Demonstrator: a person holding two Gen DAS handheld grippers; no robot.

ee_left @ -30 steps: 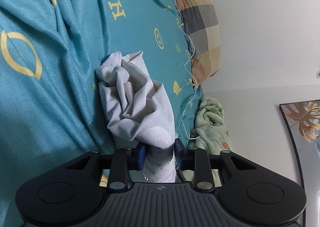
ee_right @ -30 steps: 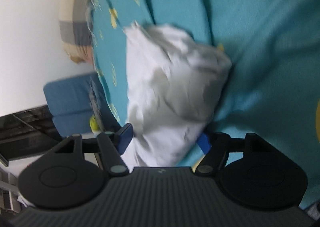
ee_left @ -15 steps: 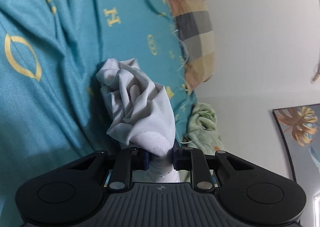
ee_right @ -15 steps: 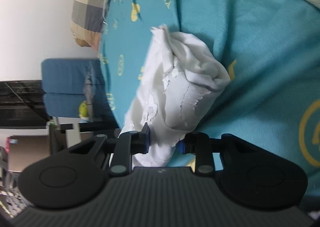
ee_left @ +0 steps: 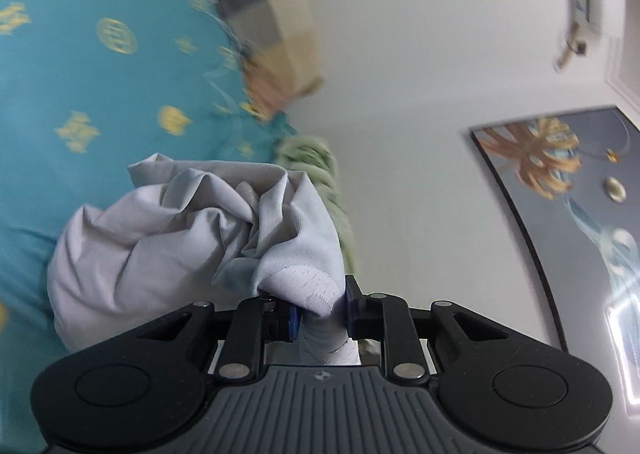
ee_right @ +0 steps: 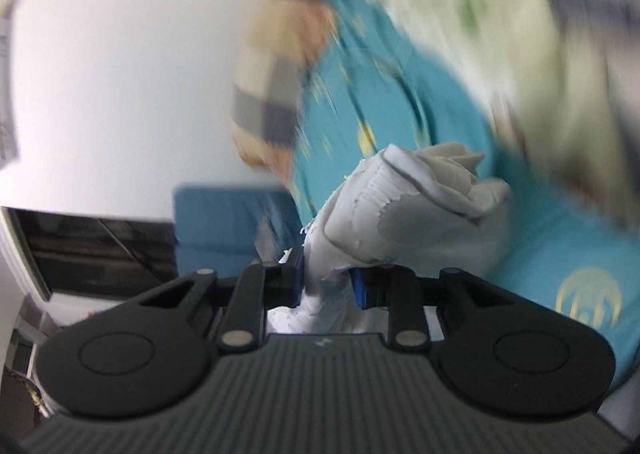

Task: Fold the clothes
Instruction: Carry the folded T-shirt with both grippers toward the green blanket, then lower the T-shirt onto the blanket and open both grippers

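Note:
A crumpled white garment (ee_left: 168,238) hangs bunched over the teal bedspread (ee_left: 80,66). My left gripper (ee_left: 320,314) is shut on a stitched edge of it, with cloth pinched between the blue pads. In the right wrist view the same white garment (ee_right: 404,214) shows a frayed, embroidered patch, and my right gripper (ee_right: 326,286) is shut on another edge of it. That view is blurred by motion. The garment's far side and its shape are hidden in the folds.
A checked pillow (ee_left: 260,10) lies at the head of the bed against a white wall. A green cloth (ee_left: 320,174) sits at the bed's edge. A framed picture (ee_left: 560,190) hangs on the right. A blue chair (ee_right: 224,222) and pale green bedding (ee_right: 520,34) appear in the right wrist view.
The right gripper closed on the garment during the last second. Both grippers have lifted and swung, so the garment rose off the bed and more wall shows.

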